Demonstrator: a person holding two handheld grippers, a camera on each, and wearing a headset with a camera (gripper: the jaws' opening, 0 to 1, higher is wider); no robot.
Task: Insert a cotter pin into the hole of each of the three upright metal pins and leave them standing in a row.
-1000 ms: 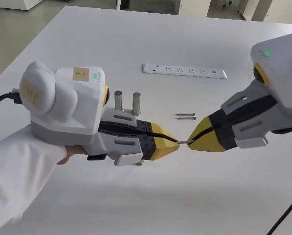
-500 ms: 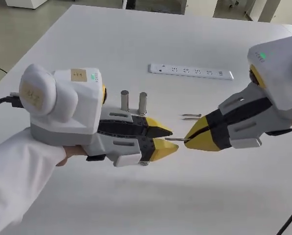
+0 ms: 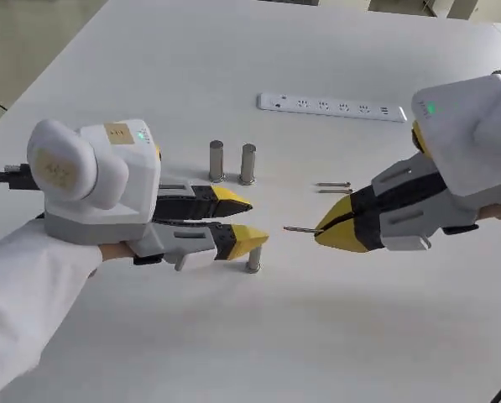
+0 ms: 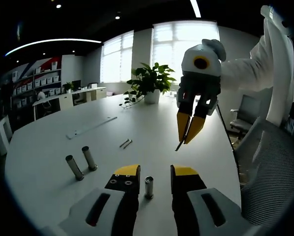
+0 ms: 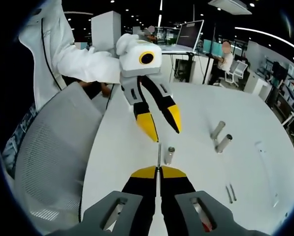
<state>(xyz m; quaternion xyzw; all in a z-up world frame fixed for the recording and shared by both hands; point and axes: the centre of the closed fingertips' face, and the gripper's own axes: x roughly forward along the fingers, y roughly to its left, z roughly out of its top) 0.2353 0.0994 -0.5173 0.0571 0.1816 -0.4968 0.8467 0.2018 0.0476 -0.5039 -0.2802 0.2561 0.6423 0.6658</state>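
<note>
On white tabletop (image 3: pixel 233 67), short upright steel pin (image 3: pixel 253 259) stands between wide-spread yellow jaws of my left gripper (image 3: pixel 257 220), touching neither. My right gripper (image 3: pixel 319 228) pinches thin grey cotter pin (image 3: pixel 299 228), held level above table, pointing at left gripper. Two more steel pins (image 3: pixel 216 160) stand side by side behind. Two spare cotter pins (image 3: pixel 332 185) lie just beside them; white power strip (image 3: pixel 332 107) farther back.

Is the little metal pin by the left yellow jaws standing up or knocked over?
Standing upright. The metal pin sits on end on the table, between the open jaws of the left gripper, touching neither.
</note>
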